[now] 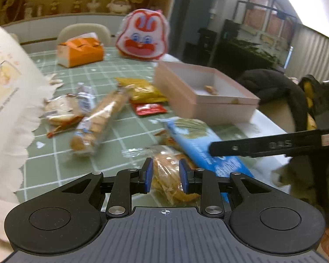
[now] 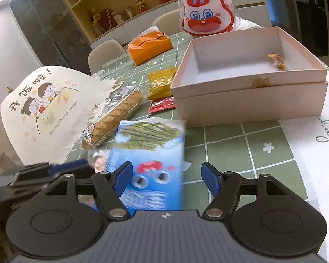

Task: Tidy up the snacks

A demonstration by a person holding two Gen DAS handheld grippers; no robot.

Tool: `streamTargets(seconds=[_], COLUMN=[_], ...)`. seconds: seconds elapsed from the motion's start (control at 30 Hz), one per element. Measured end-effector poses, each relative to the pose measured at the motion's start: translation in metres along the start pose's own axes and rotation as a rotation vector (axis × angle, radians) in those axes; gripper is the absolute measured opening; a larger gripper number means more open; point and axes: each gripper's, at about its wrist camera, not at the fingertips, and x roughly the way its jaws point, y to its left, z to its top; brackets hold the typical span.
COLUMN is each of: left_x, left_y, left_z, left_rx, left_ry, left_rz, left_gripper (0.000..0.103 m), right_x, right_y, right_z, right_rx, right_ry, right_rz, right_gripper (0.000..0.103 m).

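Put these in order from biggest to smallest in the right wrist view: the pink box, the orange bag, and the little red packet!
1. Pink box
2. Orange bag, though it sits farther away
3. Red packet

Two low, close wrist views across the table (image 1: 81, 153), both facing the pink box (image 2: 247, 100).

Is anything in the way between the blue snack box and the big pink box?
Nothing visible. The blue box lies by the open right claw, and only bare green table shows between it and the pink box.
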Motion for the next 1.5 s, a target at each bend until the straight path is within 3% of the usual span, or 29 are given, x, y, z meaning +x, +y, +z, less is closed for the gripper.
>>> streamTargets(seconds=[0.13, 0.27, 0.33, 0.5, 0.6, 0.7, 0.87, 0.93, 1.03, 1.17, 1.27, 1.5], left_x=[-0.008, -0.015, -0.017, -0.022, -0.018, -0.009, 0.012, 0.021, 0.032, 0.045, 0.047, 0.038], left_y=[-0.015, -0.024, -0.021, 0.001, 0.023, 0.029, 0.008, -0.003, -0.018, -0.038, -0.048, -0.031], left_z=[0.000, 0.005, 0.006, -0.002, -0.010, -0.015, -0.005, 0.001, 0.008, 0.009, 0.003, -0.006], left_rx=[0.009, 0.001, -0.028, -0.169, -0.337, -0.414, -0.307, -0.237, -0.166, -0.040, 0.048, -0.009], left_ry=[-0.031, -0.101, -0.118, -0.090, -0.035, -0.005, 0.015, 0.023, 0.024, 0.024, 0.021, 0.012], left_rz=[-0.018, 0.030, 0.047, 0.079, 0.024, -0.001, 0.019, 0.044, 0.076, 0.127, 0.150, 0.088], left_gripper=[0.030, 0.030, 0.030, 0.030, 0.030, 0.030, 0.042, 0.054, 0.059, 0.071, 0.074, 0.075], right_x=[-0.015, -0.026, -0.032, -0.048, -0.051, -0.044, -0.025, -0.027, -0.033, -0.039, -0.040, -0.038], right_y=[-0.005, -0.020, -0.030, -0.032, -0.006, 0.018, 0.014, 0.005, -0.013, -0.039, -0.047, -0.045], right_z=[-0.007, -0.013, -0.014, -0.014, -0.016, -0.018, -0.023, -0.028, -0.028, -0.027, -0.027, -0.029], right_rx=[-0.058, -0.088, -0.054, 0.022, -0.065, -0.171, -0.172, -0.163, -0.127, -0.024, 0.010, 0.006], right_ry=[-0.040, -0.057, -0.058, -0.079, -0.108, -0.131, -0.103, -0.129, -0.151, -0.143, -0.140, -0.137], right_rz=[-0.107, -0.250, -0.234, -0.068, -0.035, -0.074, -0.200, -0.263, -0.333, -0.319, -0.302, -0.290], right_gripper=[0.072, 0.072, 0.072, 0.072, 0.072, 0.072, 0.072, 0.072, 0.072, 0.072, 0.072, 0.075])
